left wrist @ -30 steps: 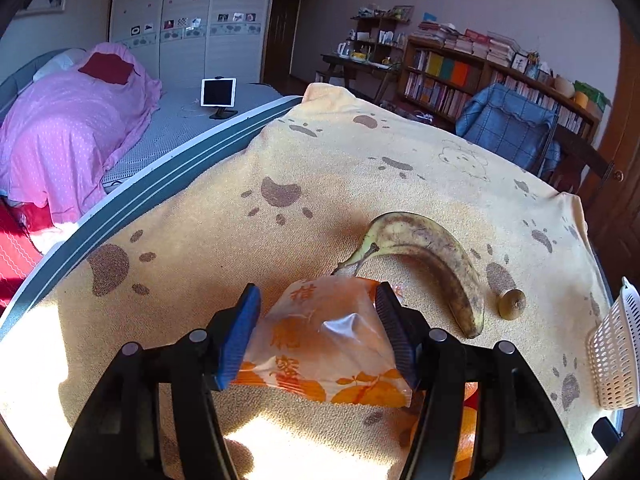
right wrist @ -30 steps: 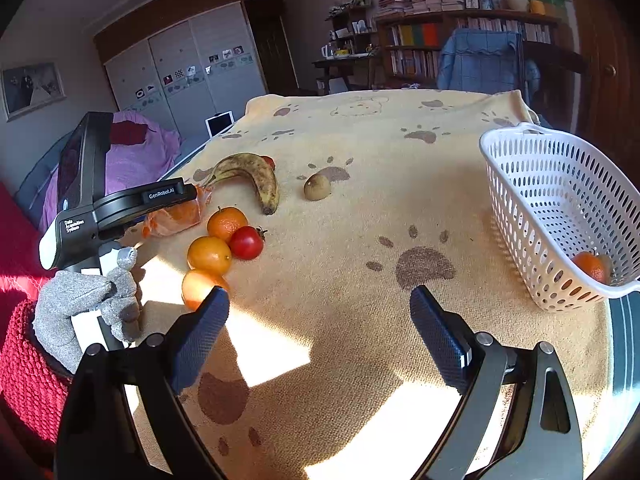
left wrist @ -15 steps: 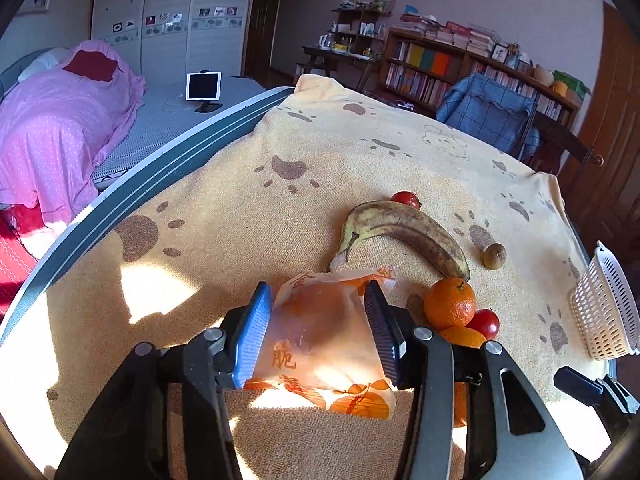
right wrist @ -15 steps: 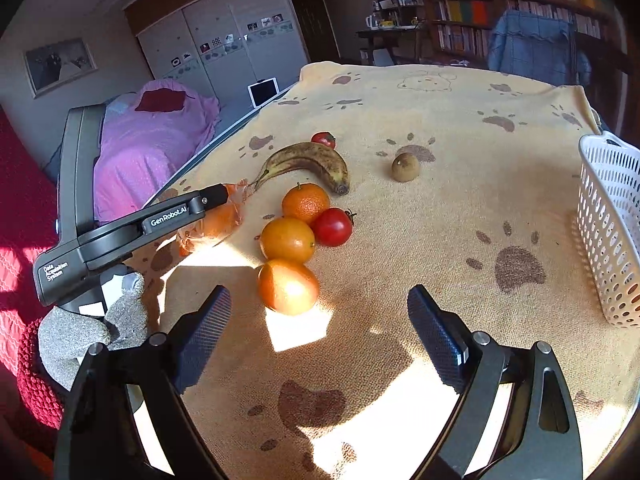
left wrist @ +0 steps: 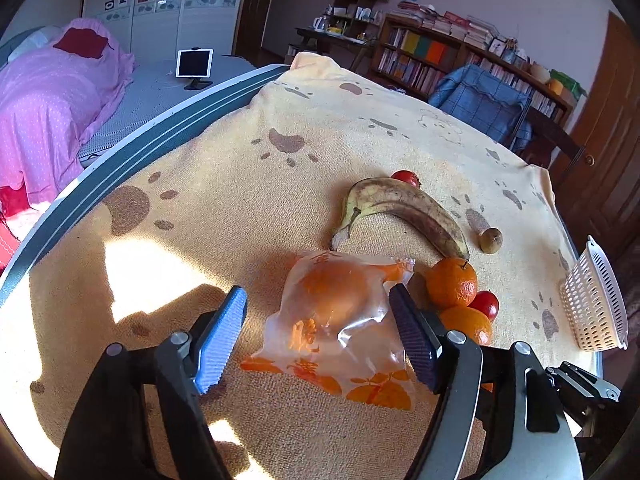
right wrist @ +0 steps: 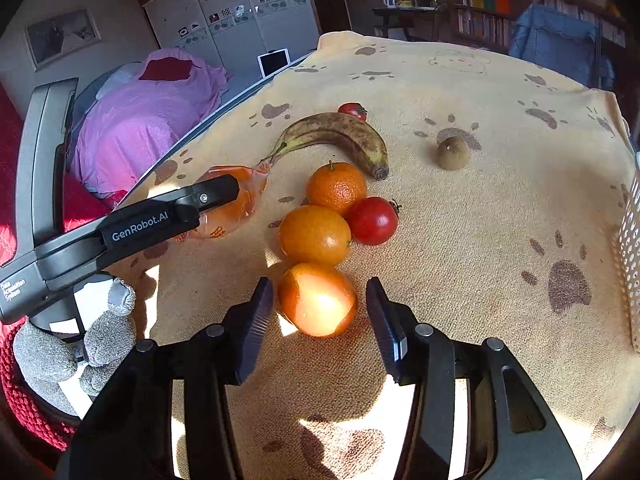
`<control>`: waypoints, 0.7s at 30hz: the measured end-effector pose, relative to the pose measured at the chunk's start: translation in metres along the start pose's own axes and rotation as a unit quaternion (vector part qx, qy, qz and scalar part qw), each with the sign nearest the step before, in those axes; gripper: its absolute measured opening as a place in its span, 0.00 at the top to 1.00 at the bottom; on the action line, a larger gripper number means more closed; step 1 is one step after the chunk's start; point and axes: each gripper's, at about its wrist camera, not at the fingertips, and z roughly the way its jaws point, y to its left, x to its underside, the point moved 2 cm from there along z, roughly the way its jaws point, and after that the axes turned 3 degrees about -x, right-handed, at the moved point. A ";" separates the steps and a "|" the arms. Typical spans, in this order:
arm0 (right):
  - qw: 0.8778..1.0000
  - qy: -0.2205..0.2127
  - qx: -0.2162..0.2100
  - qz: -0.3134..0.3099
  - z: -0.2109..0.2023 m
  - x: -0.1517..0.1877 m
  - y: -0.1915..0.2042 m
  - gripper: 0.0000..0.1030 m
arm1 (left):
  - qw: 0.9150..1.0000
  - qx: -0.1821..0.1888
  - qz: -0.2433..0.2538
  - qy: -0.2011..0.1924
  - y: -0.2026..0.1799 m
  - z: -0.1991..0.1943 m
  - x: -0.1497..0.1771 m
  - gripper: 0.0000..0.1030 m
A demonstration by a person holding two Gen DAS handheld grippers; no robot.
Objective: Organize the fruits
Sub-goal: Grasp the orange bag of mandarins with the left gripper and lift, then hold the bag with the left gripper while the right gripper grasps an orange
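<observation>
In the left wrist view, an orange in a clear printed bag (left wrist: pixel 336 308) lies on the paw-print blanket between the blue pads of my left gripper (left wrist: pixel 318 291). Its jaws are opening and neither pad presses the bag. In the right wrist view my right gripper (right wrist: pixel 320 284) straddles the nearest loose orange (right wrist: pixel 318 304). Those jaws are closing, with a thin gap left on each side. Behind that orange lie two more oranges (right wrist: pixel 314 236), a red tomato (right wrist: pixel 372 220), a spotted banana (right wrist: pixel 340 132), a kiwi (right wrist: pixel 452 152) and a small tomato (right wrist: pixel 352 110).
A white plastic basket (left wrist: pixel 596 304) stands at the blanket's right edge. The table's grey rim (left wrist: pixel 132 160) runs along the left, with a bed in pink covers beyond it. A grey-gloved hand (right wrist: pixel 100 332) holds the left gripper's body. A chair and bookshelves stand at the back.
The left jaws narrowed around the bag and then spread apart again. The right gripper moved in toward the fruit pile, and its wide jaws narrowed around the nearest orange.
</observation>
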 end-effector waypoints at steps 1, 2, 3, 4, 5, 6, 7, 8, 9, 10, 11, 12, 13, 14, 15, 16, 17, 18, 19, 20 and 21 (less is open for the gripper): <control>1.000 0.003 0.001 -0.003 0.002 0.001 0.001 0.55 | 1.000 0.000 0.005 0.006 -0.001 0.002 0.001 0.29; 1.000 0.006 0.004 -0.004 0.004 0.002 0.001 0.57 | 1.000 -0.001 0.010 0.013 -0.003 0.004 0.002 0.29; 1.000 0.008 0.006 -0.004 0.005 0.003 0.000 0.58 | 1.000 -0.005 0.013 0.020 -0.004 0.007 0.003 0.29; 1.000 0.008 0.003 -0.003 0.005 0.003 -0.001 0.58 | 1.000 -0.009 0.015 0.025 -0.005 0.009 0.003 0.29; 1.000 0.007 0.001 -0.001 0.005 0.003 -0.002 0.58 | 0.999 -0.011 0.019 0.025 -0.006 0.010 0.003 0.31; 1.000 0.006 0.000 0.000 0.005 0.003 -0.002 0.58 | 0.999 -0.012 0.022 0.023 -0.007 0.010 0.003 0.34; 1.000 0.005 -0.001 0.000 0.005 0.003 -0.002 0.59 | 0.999 -0.011 0.026 0.023 -0.008 0.010 0.004 0.36; 1.000 0.005 0.000 0.000 0.005 0.004 -0.002 0.59 | 0.999 -0.010 0.028 0.020 -0.009 0.009 0.004 0.39; 1.000 0.004 0.000 -0.001 0.005 0.004 -0.002 0.59 | 0.999 -0.007 0.027 0.014 -0.009 0.007 0.005 0.40; 1.000 0.003 0.000 -0.001 0.004 0.004 -0.002 0.59 | 1.000 -0.003 0.026 0.008 -0.009 0.005 0.005 0.40; 1.000 0.000 0.001 -0.001 0.003 0.004 -0.002 0.59 | 1.000 -0.001 0.025 -0.001 -0.008 0.001 0.005 0.41; 1.000 -0.003 0.001 -0.002 0.000 0.005 -0.001 0.59 | 1.000 -0.001 0.024 -0.013 -0.008 -0.003 0.005 0.42; 1.000 -0.008 0.001 -0.002 -0.003 0.005 -0.001 0.59 | 0.999 -0.003 0.024 -0.024 -0.008 -0.007 0.005 0.42; 1.000 -0.013 0.002 -0.003 -0.006 0.005 -0.001 0.59 | 0.999 -0.004 0.024 -0.036 -0.008 -0.011 0.005 0.42; 1.000 -0.018 0.003 -0.003 -0.009 0.005 -0.001 0.59 | 0.999 -0.007 0.026 -0.045 -0.010 -0.015 0.005 0.42; 1.000 -0.023 0.003 -0.002 -0.013 0.005 -0.002 0.59 | 0.998 -0.010 0.029 -0.053 -0.011 -0.017 0.005 0.43; 1.000 -0.026 0.002 0.001 -0.015 0.005 -0.003 0.59 | 0.998 -0.013 0.032 -0.058 -0.012 -0.019 0.006 0.43; 1.000 -0.028 0.003 0.003 -0.017 0.005 -0.004 0.59 | 0.997 -0.014 0.035 -0.062 -0.014 -0.020 0.006 0.43; 0.999 -0.031 0.004 0.005 -0.020 0.005 -0.005 0.59 | 0.997 -0.014 0.037 -0.064 -0.014 -0.021 0.006 0.43; 0.999 -0.035 0.007 0.006 -0.022 0.006 -0.006 0.59 | 0.997 -0.014 0.038 -0.066 -0.015 -0.022 0.006 0.43; 0.999 -0.037 0.008 0.008 -0.024 0.006 -0.007 0.59 | 0.997 -0.014 0.038 -0.065 -0.015 -0.023 0.005 0.43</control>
